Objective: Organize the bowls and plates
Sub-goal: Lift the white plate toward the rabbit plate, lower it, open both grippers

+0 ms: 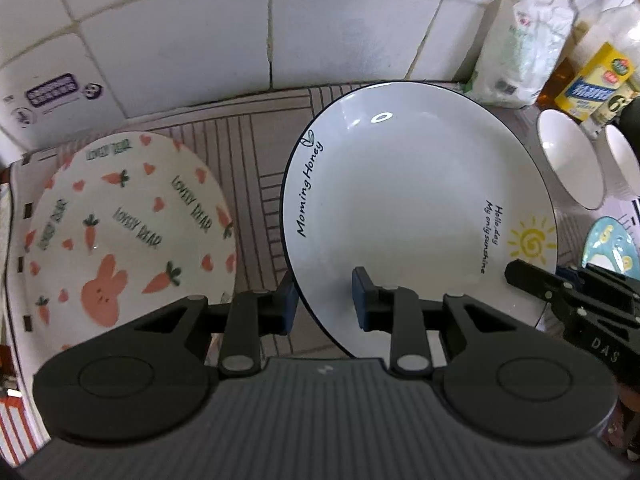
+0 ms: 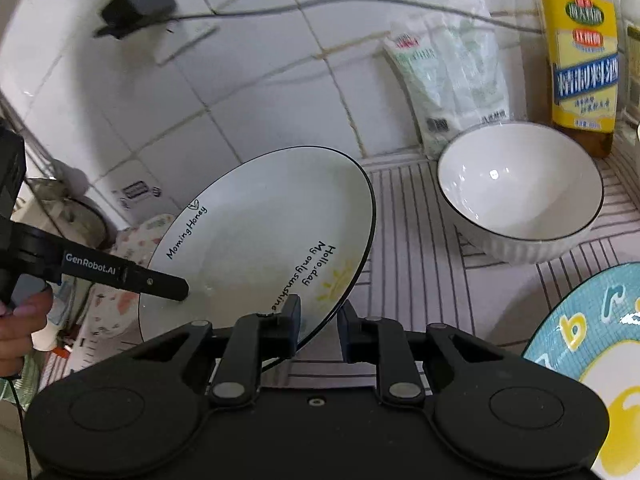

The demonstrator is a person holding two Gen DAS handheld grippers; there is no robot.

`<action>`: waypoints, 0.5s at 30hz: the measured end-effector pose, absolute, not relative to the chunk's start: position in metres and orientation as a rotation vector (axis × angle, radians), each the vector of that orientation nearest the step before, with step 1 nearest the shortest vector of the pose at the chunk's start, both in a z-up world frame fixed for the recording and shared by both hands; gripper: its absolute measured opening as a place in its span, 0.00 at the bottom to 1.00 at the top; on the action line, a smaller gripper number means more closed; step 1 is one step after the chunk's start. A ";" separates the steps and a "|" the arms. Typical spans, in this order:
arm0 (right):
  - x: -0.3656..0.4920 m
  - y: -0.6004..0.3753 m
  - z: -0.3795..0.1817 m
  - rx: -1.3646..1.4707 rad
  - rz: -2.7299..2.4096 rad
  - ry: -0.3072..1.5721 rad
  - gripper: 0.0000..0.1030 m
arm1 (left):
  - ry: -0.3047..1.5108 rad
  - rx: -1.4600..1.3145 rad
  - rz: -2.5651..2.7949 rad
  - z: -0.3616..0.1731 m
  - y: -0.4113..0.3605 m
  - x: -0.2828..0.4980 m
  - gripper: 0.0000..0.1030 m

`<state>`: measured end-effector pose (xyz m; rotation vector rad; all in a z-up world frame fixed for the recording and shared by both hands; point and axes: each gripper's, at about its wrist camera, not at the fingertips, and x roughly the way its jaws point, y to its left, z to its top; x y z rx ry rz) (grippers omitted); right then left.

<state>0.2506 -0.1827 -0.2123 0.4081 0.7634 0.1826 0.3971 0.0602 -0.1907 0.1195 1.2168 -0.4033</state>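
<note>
The white plate (image 1: 416,208), dark-rimmed and lettered "Morning Honey", is held between two tongs. The left tongs (image 1: 324,300) straddle its near-left rim, one pad outside the edge and one on the inner face; the gap looks narrow, but whether the pads actually clamp cannot be told. The right tongs (image 2: 320,324) straddle the rim by the sun drawing in the same way, and firm contact cannot be told there either. In the right wrist view the plate (image 2: 260,240) is tilted, far edge raised, so it is judged to be lifted off the striped mat (image 2: 404,216) that covers the desk. A grip on two opposite sides presumably keeps a wide, shallow plate from swinging.

The carrot-and-rabbit plate (image 1: 124,232) lies flat toward the desk's left edge, just beside the held plate. Judged from this, the held plate is meant to be stacked onto it.

A white bowl (image 2: 520,192) stands toward the back edge, near the tiled wall, beside a salt bag (image 2: 452,76) and a yellow-labelled bottle (image 2: 580,60). A blue patterned plate (image 2: 592,344) lies at the near right. These remain unsorted.
</note>
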 end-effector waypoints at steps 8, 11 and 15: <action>0.263 -0.179 -0.235 0.395 0.139 0.822 0.25 | 1.254 0.127 -0.354 -0.221 0.047 0.407 0.28; 0.263 -0.176 -0.233 0.395 0.121 0.836 0.28 | 1.253 0.113 -0.337 -0.221 0.049 0.405 0.28; 0.258 -0.166 -0.221 0.333 0.097 0.865 0.32 | 1.238 0.105 -0.324 -0.212 0.052 0.399 0.35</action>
